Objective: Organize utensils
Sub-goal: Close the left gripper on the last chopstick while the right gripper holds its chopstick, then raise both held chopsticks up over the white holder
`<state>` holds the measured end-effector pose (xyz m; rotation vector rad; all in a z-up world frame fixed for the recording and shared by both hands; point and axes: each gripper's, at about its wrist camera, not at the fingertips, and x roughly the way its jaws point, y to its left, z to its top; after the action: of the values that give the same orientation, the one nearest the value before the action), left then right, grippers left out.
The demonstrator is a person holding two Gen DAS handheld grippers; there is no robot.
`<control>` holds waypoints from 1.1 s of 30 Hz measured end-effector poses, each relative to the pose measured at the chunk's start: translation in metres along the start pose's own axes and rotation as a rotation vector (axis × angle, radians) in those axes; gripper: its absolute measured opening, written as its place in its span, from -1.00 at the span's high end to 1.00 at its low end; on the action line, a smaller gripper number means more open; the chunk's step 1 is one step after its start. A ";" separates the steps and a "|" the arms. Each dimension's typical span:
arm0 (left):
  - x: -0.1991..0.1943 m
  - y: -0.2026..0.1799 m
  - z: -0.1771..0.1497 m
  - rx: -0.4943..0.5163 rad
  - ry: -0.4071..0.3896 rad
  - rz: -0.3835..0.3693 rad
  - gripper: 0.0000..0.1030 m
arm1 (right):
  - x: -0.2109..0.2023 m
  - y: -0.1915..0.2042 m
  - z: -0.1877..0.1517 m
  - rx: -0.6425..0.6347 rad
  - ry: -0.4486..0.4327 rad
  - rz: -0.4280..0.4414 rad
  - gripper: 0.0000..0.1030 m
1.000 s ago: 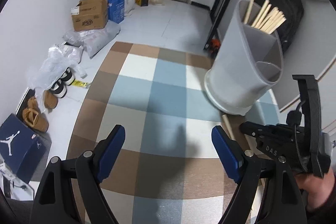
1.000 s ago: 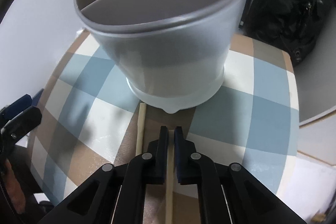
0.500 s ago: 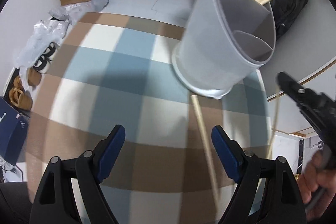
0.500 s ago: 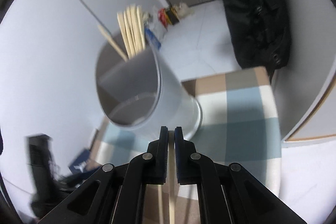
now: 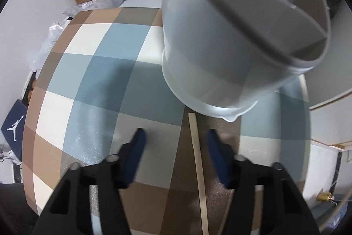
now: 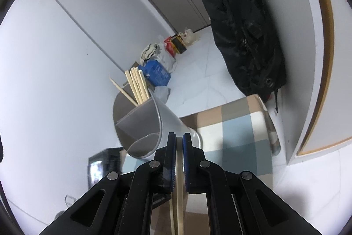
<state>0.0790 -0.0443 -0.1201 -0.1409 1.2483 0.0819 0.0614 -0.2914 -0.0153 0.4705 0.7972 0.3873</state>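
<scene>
Both tongs are at work on the chopsticks. In my right hand the gripper (image 6: 179, 160) is clamped tight on one wooden chopstick (image 6: 179, 197), the stick running back between the blue pads toward me, lifted clear of the checked tablecloth (image 6: 239, 131) and aimed at the grey utensil holder (image 6: 140, 124); I hold it near its front end, I judge, so the tip can be steered over the rim. A second thin stick seems to lie just beside it in the right wrist view, though I cannot tell whether it is pinched too. Several chopsticks (image 6: 136, 87) already stand bunched in the holder's far compartment, so that is where this one belongs, while the nearer compartments look empty. My left gripper (image 5: 175, 147) points steeply down over the cloth, its jaws partway apart and just now closing, with the last loose chopstick (image 5: 195, 153) lying flat between the pads, nearer the right one, not yet touched. That stick lies with its far end almost against the holder's base (image 5: 209, 106), so I come at it from above, straddling it crosswise.
</scene>
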 end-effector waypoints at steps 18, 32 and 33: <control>-0.041 0.045 -0.021 -0.081 -0.165 -0.166 0.95 | -0.006 0.003 0.000 -0.015 -0.022 0.014 0.89; -0.135 0.051 -0.009 -0.096 -0.454 -0.354 0.96 | -0.014 0.033 -0.001 -0.083 -0.108 0.026 0.89; -0.142 0.052 -0.006 -0.094 -0.480 -0.365 0.96 | -0.015 0.037 0.001 -0.088 -0.117 0.029 0.89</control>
<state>0.0212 0.0082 0.0094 -0.4037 0.7256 -0.1363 0.0470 -0.2686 0.0139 0.4192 0.6577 0.4160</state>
